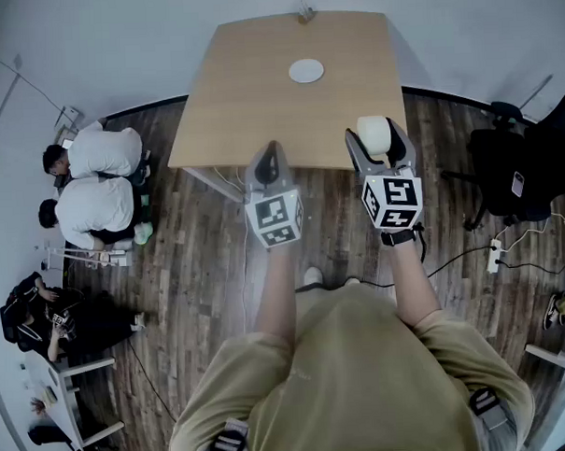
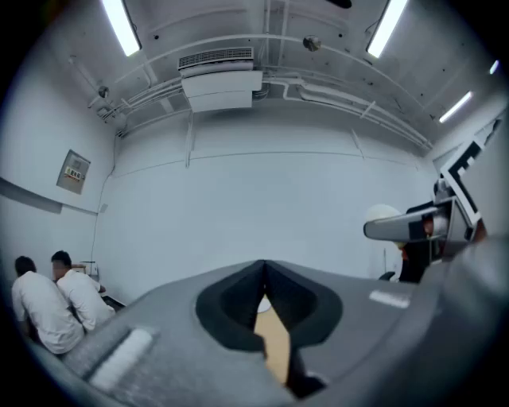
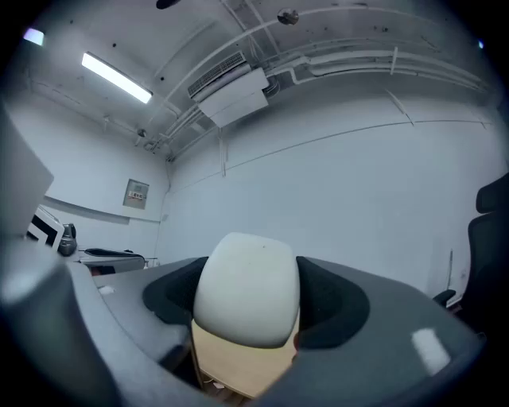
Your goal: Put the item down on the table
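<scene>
A white rounded item (image 1: 373,134) sits between the jaws of my right gripper (image 1: 380,143), which is shut on it near the wooden table's (image 1: 258,99) front right edge. In the right gripper view the white item (image 3: 248,290) fills the gap between the dark pads, with the table top showing beneath it. My left gripper (image 1: 269,164) is held at the table's front edge, its jaws closed together with nothing in them. From the left gripper view, the left gripper (image 2: 265,280) shows only a thin slit, and the right gripper with the white item (image 2: 383,215) appears at the right.
A small white round plate (image 1: 306,71) lies on the far middle of the table. A black office chair (image 1: 514,172) stands to the right. Several people sit on the floor at the left (image 1: 94,181). Cables run across the wooden floor.
</scene>
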### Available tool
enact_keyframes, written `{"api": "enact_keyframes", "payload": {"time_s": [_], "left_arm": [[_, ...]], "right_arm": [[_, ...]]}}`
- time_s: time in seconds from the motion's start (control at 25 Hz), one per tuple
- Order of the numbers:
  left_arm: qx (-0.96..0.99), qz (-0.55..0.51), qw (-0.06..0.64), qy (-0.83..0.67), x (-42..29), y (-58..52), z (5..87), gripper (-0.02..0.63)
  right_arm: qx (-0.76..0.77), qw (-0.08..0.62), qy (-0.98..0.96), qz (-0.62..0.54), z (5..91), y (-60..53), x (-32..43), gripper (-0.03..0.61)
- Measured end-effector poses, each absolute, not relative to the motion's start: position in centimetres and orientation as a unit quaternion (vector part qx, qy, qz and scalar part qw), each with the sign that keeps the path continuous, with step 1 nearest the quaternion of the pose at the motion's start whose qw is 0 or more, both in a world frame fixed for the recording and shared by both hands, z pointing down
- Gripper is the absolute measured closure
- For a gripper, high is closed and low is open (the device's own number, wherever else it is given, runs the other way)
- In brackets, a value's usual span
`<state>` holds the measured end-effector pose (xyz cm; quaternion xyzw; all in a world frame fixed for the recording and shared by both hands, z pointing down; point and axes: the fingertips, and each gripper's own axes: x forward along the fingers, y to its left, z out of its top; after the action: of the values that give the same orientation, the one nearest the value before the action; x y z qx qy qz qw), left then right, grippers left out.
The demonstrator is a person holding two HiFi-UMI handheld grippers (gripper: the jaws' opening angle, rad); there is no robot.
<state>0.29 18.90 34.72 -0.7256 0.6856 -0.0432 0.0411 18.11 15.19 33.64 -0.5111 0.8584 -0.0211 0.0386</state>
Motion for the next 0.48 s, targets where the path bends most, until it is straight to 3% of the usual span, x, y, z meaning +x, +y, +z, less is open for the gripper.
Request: {"api": "enact_keyframes", "payload": {"time_s": [0.48], "left_arm": [[-0.744,-0.035,0.012,0.667,3.9,19.5,36.1,0.614]], "right_arm": [[-0.492,0.036,0.869,-0.031,35.1,16.4,18.9,0.233]]}}
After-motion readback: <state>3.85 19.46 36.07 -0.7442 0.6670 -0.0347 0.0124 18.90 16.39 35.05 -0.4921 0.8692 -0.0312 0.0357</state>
